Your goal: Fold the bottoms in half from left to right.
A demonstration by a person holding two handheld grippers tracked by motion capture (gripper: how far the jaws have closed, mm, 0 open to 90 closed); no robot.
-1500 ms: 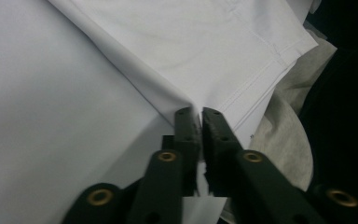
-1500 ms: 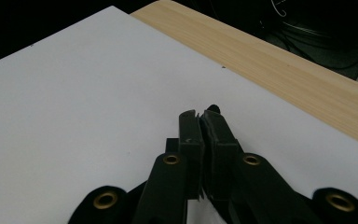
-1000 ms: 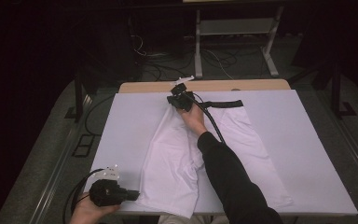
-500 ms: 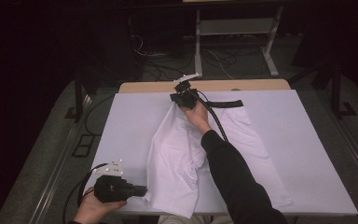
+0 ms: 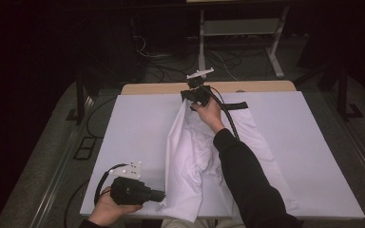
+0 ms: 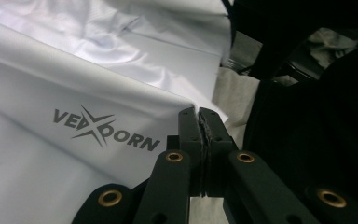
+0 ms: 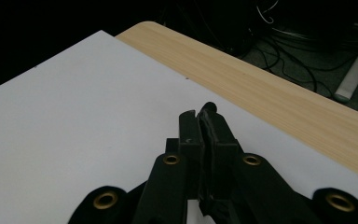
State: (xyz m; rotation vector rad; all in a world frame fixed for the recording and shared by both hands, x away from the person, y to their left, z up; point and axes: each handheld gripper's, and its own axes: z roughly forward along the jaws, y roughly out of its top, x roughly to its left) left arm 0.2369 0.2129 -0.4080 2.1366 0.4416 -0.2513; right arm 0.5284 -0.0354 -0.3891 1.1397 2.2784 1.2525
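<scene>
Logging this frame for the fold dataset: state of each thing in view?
White trousers: left leg folded over toward the middle, rumpled, black waistband at far end.
Left tool: shut on the trousers' hem corner.
Right tool: shut on the black waistband.
White table cover: flat.

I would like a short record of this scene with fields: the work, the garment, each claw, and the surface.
work: folding white trousers on the table
garment: lies lengthwise, black waistband at the far end; grey VEXDORN print visible
left claw: shut on the hem at the near end
right claw: shut on the waistband at the far end
surface: white sheet over a wooden table
</scene>
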